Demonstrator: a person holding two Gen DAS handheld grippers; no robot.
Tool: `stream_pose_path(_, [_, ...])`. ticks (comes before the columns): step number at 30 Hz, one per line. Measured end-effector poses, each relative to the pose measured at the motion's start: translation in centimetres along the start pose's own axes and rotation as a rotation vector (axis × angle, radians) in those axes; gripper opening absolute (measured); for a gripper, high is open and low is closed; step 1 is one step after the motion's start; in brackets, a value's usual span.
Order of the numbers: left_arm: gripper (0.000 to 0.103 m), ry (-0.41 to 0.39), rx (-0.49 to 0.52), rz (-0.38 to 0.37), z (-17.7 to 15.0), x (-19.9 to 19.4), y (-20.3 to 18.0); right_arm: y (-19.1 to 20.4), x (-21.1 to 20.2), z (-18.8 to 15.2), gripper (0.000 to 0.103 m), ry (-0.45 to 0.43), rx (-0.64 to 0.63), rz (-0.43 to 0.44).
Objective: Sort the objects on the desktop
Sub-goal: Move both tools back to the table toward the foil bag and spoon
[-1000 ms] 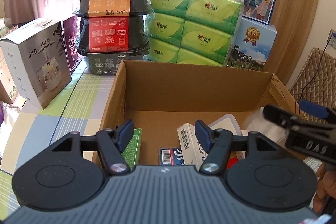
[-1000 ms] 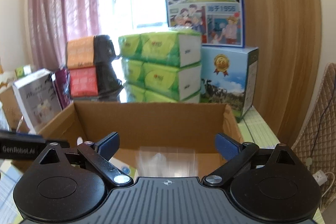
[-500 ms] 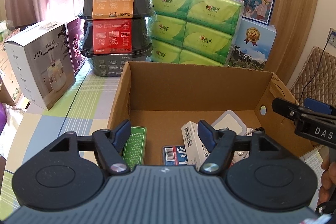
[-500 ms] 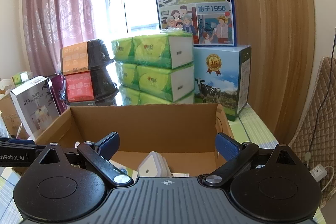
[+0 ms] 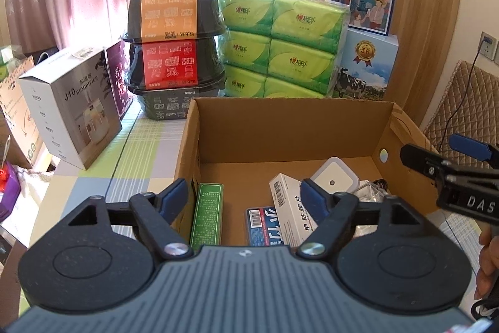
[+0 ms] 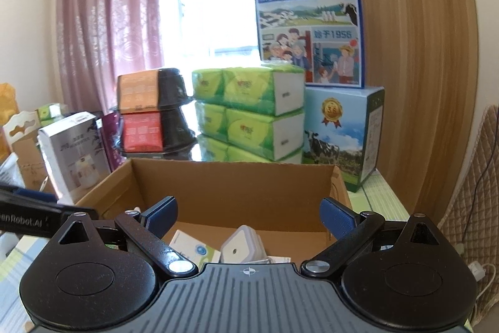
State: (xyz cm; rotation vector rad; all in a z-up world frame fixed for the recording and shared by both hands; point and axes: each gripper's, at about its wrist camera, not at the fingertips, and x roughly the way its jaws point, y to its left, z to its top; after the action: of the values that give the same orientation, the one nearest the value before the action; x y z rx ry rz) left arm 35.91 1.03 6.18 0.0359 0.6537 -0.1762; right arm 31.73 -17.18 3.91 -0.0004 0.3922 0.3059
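Cardboard box (image 5: 287,127) of sorted items below both wide-open, empty jaws, left gripper (image 5: 243,195) and right gripper (image 6: 249,213).

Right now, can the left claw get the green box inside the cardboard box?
Probably yes. The left claw is open and empty, and the green box lies just under it, flat against the wall of the cardboard box, with nothing on top. That wall could crowd one finger.

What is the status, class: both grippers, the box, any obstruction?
Left gripper open, empty. Right gripper open, empty. Cardboard box holds white night light, green carton. No obstruction seen.
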Motion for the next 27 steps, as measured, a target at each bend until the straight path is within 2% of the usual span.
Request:
stream_pose_path(5, [0.083, 0.001, 0.017, -0.001, -0.9, -1.6, -0.3, 0.5, -1.5, -0.7, 0.095, 0.002, -0.044, -0.004])
stream_pose_path(13, [0.09, 0.027, 0.031, 0.0, -4.1, -4.6, 0.1, 0.9, -5.1, -2.5, 0.095, 0.027, -0.083, 0.01])
stream_pose_path(18, [0.093, 0.04, 0.026, -0.003, -5.8, -6.5, 0.4, 2.3, -7.4, -3.7, 0.095, 0.041, -0.119, 0.073])
stream_pose_path(27, [0.094, 0.095, 0.02, 0.0, -9.7, -8.9, 2.3, 5.0, -8.5, -6.7, 0.095, 0.181, -0.246, 0.219])
